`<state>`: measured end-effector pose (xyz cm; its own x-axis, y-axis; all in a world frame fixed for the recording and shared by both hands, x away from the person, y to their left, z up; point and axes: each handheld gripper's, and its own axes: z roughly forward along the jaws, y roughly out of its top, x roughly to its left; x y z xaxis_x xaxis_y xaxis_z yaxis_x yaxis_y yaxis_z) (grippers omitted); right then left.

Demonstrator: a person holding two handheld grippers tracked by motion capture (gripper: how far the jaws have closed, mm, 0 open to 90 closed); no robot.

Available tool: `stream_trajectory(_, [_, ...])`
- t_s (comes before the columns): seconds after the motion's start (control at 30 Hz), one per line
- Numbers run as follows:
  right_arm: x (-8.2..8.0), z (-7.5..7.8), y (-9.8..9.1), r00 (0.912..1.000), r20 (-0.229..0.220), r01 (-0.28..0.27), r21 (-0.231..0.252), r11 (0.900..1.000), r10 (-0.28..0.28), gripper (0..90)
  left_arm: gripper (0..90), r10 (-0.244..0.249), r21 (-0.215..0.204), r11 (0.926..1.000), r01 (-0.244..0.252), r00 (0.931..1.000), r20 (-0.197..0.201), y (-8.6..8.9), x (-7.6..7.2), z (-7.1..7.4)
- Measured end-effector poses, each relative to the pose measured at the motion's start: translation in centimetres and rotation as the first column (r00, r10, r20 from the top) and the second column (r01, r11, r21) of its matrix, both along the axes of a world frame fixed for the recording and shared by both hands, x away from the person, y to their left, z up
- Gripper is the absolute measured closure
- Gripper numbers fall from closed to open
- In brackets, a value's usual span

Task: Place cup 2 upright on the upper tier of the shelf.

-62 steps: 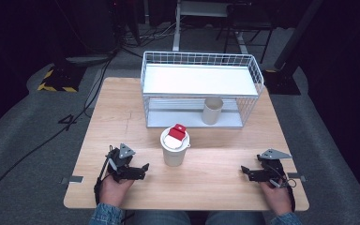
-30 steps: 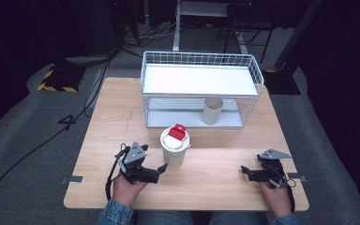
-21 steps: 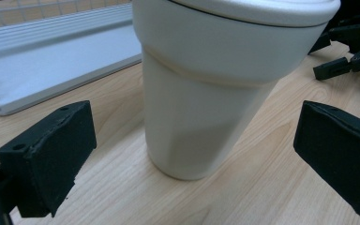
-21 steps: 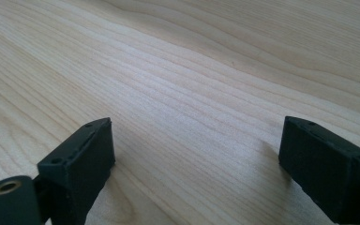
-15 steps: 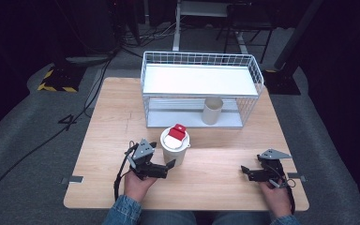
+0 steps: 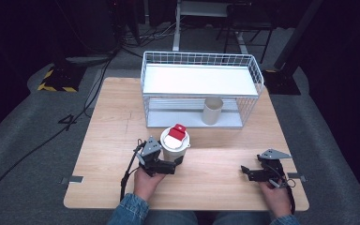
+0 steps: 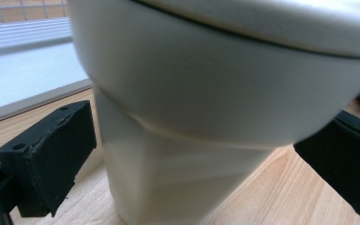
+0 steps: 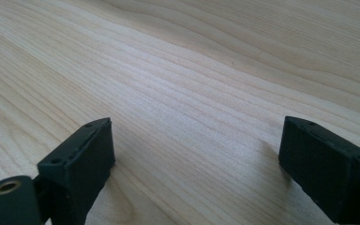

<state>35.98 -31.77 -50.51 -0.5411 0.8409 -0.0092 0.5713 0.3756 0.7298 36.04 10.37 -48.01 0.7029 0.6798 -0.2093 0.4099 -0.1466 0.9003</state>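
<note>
A white cup (image 6: 174, 149) with a white lid and a red tab (image 6: 176, 131) on top stands upright near the middle of the wooden table (image 6: 112, 122). My left gripper (image 6: 178, 162) lies level at the cup's lower left. Its jaws reach around the cup's base. In the left gripper view the cup (image 7: 192, 140) stands between the two black pads (image 7: 51, 159), which are spread and not visibly pressing on it. My right gripper (image 6: 244, 172) rests at the front right, open over bare wood (image 8: 194, 154).
A white wire basket (image 6: 201, 61) with a white shelf stands at the back of the table. A beige paper cup (image 6: 212, 111) sits under the shelf, just behind the lidded cup. Bare tabletop lies between the two grippers.
My left gripper has slid right, and its jaws now stand on both sides of the lidded cup. The right gripper and the cup have not moved.
</note>
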Motion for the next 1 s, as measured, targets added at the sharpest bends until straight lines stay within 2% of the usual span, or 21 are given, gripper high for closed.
stream_trajectory(0.1, [0.0, 0.0, 0.0, 1.0, 0.0, 0.0, 0.0, 1.0, 0.0, 11.1, 0.3, 0.01, 0.011, 0.9999, -0.01, 0.9998, 0.014, -0.5, 0.2, -0.2])
stream_trajectory(0.3, [0.0, 0.0, 0.0, 1.0, 0.0, 0.0, 0.0, 1.0, 0.0, 11.1, 4.8, 0.052, -0.012, 0.9986, -0.051, 0.9981, 0.034, -1.0, 0.5, -0.3])
stream_trajectory(0.43, [0.0, 0.0, 0.0, 1.0, 0.0, 0.0, -0.002, 1.0, 0.0, 11.1, 6.5, 0.044, -0.03, 0.9986, -0.043, 0.9983, 0.038, -1.2, 0.7, -0.5])
stream_trajectory(0.73, [0.0, 0.0, 0.0, 1.0, -0.001, 0.004, -0.001, 1.0, -0.004, 11.0, 10.2, 0.055, 0.0, 0.9985, -0.055, 0.9968, 0.059, -1.3, 0.6, -0.5])
stream_trajectory(1.0, [0.0, 0.0, 0.0, 1.0, 0.0, 0.005, -0.001, 1.0, -0.005, 11.0, 10.8, 0.065, 0.003, 0.9979, -0.065, 0.9956, 0.067, -1.4, 0.5, -0.5])
